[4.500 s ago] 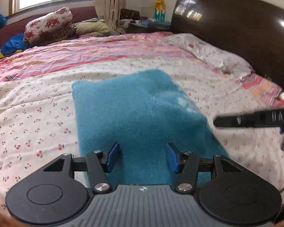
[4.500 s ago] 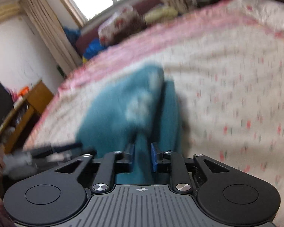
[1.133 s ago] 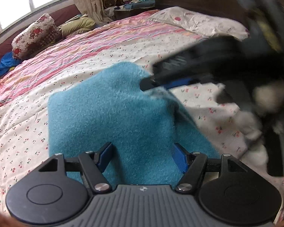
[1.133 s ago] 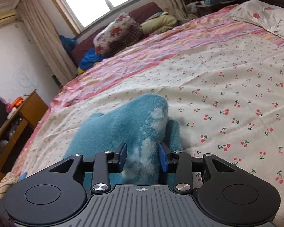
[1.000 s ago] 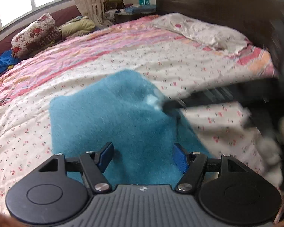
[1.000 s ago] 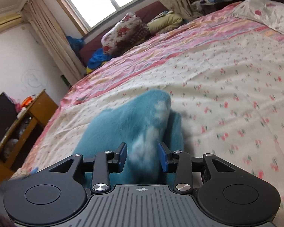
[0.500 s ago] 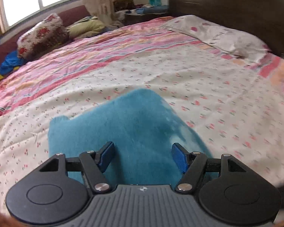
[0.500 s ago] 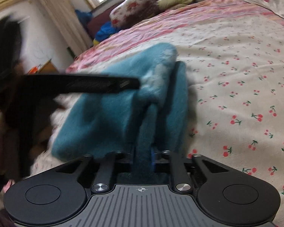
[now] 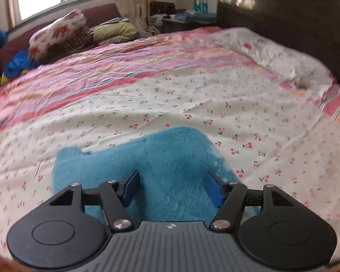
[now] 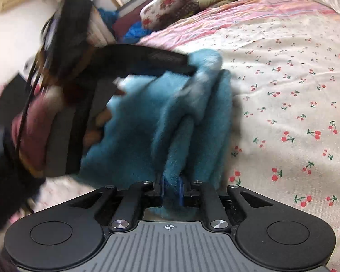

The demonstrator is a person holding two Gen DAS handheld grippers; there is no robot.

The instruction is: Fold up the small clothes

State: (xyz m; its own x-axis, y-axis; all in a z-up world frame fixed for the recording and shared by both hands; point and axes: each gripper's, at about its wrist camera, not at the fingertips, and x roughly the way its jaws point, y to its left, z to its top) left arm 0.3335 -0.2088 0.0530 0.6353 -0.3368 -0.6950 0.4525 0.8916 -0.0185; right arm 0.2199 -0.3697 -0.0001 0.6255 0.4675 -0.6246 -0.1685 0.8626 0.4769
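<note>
A fluffy blue garment lies folded on the cherry-print bedsheet. My left gripper is open, its blue pads spread wide just above the garment's near part. My right gripper is shut on a raised fold of the blue garment at its near edge. In the right wrist view the left gripper reaches in from the left, blurred, with its tip at the garment's far top edge by a pale patch.
A dark headboard and a white pillow are at the right. A floral pillow and folded bedding lie at the bed's far side under a window. A pink striped quilt covers the far half.
My right gripper has closed on the garment's fold and lifted it. My left gripper has stayed open and drawn back over the garment, showing blurred in the right wrist view.
</note>
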